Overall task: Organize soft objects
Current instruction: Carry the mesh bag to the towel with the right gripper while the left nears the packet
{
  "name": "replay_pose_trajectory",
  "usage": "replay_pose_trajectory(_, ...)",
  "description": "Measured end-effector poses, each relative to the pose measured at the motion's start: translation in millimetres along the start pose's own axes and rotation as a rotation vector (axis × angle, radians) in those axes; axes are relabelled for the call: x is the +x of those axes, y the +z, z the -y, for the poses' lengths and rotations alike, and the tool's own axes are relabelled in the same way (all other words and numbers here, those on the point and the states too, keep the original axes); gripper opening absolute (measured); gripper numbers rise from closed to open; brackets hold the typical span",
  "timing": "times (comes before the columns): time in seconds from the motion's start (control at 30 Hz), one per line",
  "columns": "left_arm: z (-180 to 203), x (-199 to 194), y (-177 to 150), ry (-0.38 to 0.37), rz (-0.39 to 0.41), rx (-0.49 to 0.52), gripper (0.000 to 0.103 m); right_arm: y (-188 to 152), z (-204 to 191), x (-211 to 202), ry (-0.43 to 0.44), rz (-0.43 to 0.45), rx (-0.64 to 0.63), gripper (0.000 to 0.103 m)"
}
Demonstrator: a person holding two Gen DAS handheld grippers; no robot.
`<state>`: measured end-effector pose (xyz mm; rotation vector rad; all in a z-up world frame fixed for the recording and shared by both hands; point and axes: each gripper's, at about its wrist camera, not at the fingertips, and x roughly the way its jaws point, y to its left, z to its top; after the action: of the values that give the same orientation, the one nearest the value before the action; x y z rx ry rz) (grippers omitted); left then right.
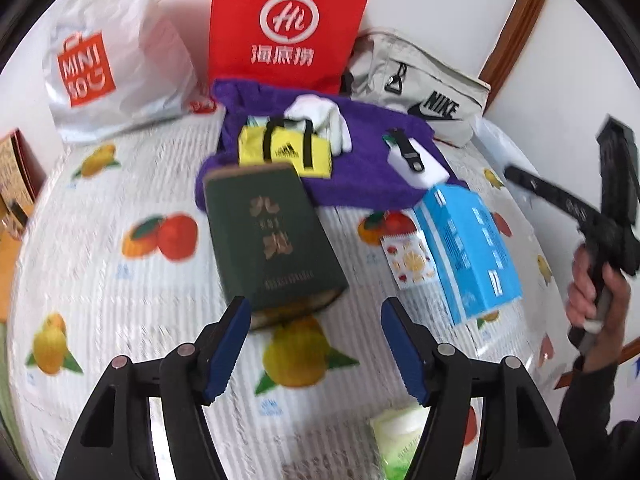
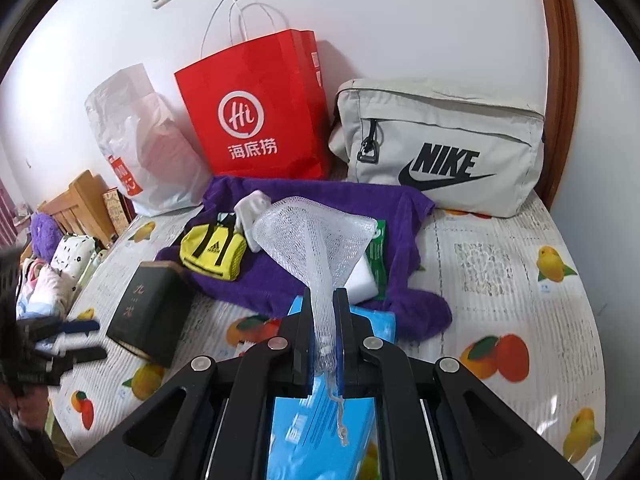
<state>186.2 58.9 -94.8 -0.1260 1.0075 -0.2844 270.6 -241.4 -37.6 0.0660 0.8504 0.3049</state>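
Bed cover (image 2: 520, 280): open stretch along its right side, below the grey bag (image 2: 440, 136).
Purple towel (image 2: 288, 280): mid-bed, carrying the yellow pouch (image 2: 214, 254).
Dark box (image 1: 272, 240): just ahead of the left gripper (image 1: 316, 344), its jaws apart, empty.
White mesh net (image 2: 312, 236): clamped in the right gripper (image 2: 323, 340), hanging above the blue box (image 2: 320, 432).

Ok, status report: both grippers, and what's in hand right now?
Right gripper shut on white mesh net, lifted above blue box. Left gripper open, empty, near dark green box. Nothing in the way.

Prob. home bedroom: fruit-print bedsheet (image 2: 500, 280), wooden headboard (image 2: 80, 204), shopping bags (image 2: 252, 120).
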Motion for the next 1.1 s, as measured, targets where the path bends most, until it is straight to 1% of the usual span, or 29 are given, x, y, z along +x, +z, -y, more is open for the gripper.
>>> replay_pose_trajectory(0.3,7,12,-32,-0.027,-0.062,-0.037,0.069,23,5,30,-0.016,-0.015,-0.010,0.008)
replay_pose_trajectory(0.47,16,18,-45,-0.034,-0.086,-0.028,0.070,32,7,52,-0.018,-0.040,-0.018,0.008)
replay_pose_trajectory(0.77,21,21,-58,-0.045,-0.118,-0.045,0.071,46,11,91,-0.050,-0.093,-0.042,0.008)
replay_pose_trajectory(0.93,23,19,-60,-0.055,-0.125,-0.044,0.071,55,14,112,-0.041,-0.131,-0.025,0.008)
replay_pose_trajectory(1.1,30,20,-65,-0.094,-0.151,-0.046,0.074,56,13,128,-0.061,-0.148,-0.040,0.009)
